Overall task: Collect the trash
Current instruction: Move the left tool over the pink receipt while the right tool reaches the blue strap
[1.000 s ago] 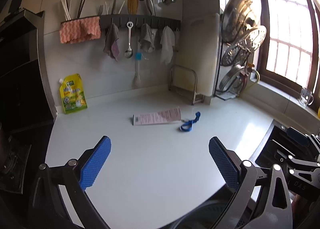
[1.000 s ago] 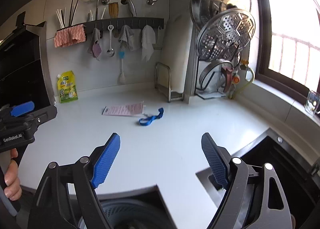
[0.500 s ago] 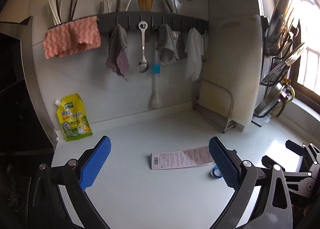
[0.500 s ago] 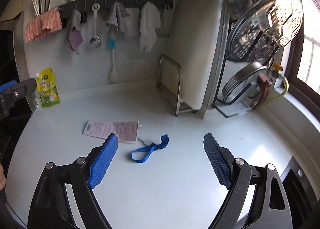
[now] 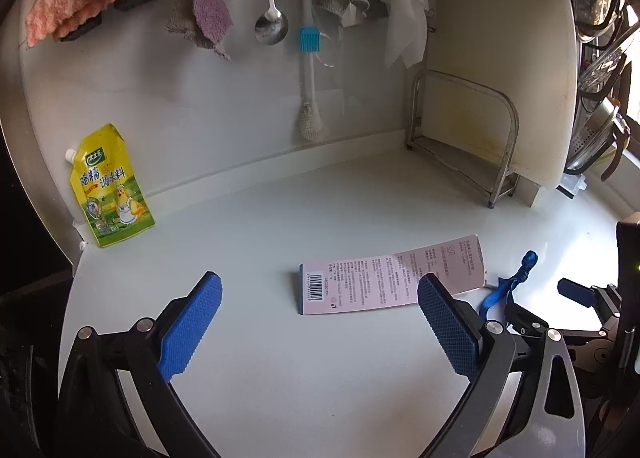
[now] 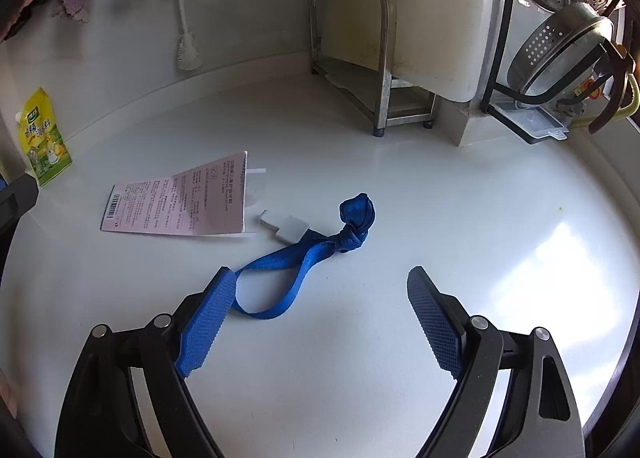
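Note:
A pink printed packaging card [image 5: 390,278] with a barcode lies flat on the white counter [image 5: 320,209]. My left gripper [image 5: 320,322] is open just in front of it, its right finger overlapping the card's near edge. To the card's right lies a blue knotted strap [image 6: 304,262] with a small white tag [image 6: 286,227]; the same strap [image 5: 508,282] shows in the left wrist view. My right gripper [image 6: 320,314] is open close above the strap's loop, and its left fingertip [image 6: 218,298] covers the loop's end. The card [image 6: 176,201] lies left of the strap.
A yellow seasoning pouch [image 5: 110,189] leans on the back wall at left. A metal stand [image 6: 360,57] holding a white cutting board [image 5: 500,57] is at the back right, with a lid rack [image 6: 560,37] beyond. Cloths, a spoon and a brush hang on the wall.
Both grippers have moved forward and lower over the counter, so the card and strap now sit much closer. Both stay open.

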Tool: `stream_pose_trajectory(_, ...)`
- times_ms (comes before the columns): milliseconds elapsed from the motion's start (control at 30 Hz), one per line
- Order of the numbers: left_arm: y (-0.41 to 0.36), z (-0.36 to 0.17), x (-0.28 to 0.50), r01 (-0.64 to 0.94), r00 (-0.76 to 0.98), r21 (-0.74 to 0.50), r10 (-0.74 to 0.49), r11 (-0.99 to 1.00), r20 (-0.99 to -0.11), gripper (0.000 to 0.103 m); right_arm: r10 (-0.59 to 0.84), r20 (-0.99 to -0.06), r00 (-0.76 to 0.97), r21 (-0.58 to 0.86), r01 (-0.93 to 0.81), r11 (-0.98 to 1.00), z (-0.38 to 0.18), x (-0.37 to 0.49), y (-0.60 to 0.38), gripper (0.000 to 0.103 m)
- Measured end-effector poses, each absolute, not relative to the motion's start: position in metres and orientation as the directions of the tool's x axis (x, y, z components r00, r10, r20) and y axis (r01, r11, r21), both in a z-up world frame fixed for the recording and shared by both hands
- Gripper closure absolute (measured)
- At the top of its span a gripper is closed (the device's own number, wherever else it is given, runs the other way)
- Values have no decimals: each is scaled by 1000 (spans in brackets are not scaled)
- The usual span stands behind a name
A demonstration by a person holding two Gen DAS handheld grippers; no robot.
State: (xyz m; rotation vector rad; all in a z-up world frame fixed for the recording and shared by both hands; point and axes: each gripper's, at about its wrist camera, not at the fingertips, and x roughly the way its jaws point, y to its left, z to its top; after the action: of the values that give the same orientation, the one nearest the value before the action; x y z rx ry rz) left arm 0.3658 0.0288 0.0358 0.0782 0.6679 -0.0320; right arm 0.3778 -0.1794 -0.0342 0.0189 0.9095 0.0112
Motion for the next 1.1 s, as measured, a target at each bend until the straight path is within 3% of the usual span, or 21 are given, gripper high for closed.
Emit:
stream_pose_trajectory(233, 27, 21, 377, 63, 767, 62, -9, 996, -642, 6, -12, -810, 586, -8, 9, 1000, -46, 394, -173, 20)
stream_pose_trajectory(300, 28, 19, 380, 66, 762, 56, -14, 996, -647, 6, -8, -819, 574, -5, 8, 1000, -51, 397, -173, 29)
stream_pose_trajectory(333, 28, 18, 381, 69, 760, 52, -19, 996, -649, 6, -5, -826, 564, -3, 5, 1000, -53, 399, -173, 40)
stream_pose_trajectory(400, 27, 17, 383, 71, 758, 51, -20, 996, -652, 6, -5, -822, 570, -3, 4, 1000, -55, 399, -172, 46)
stream_pose_trajectory(533, 22, 22, 386, 92, 763, 52, -37, 994, -646, 6, 24, -826, 562, 13, -23, 1000, -52, 401, -171, 93)
stream_pose_trajectory(567, 20, 25, 387, 98, 765, 52, -42, 994, -643, 6, 39, -830, 556, 29, -26, 999, -52, 400, -174, 99)
stream_pose_trajectory(900, 18, 24, 407, 194, 747, 18, -136, 981, -651, 6, 101, -769, 632, 137, 8, 990, -14, 347, -228, 100)
stream_pose_trajectory(1100, 27, 1, 419, 151, 716, 7, -104, 989, -691, 6, 151, -770, 620, 208, 20, 978, -19, 331, -248, 100)
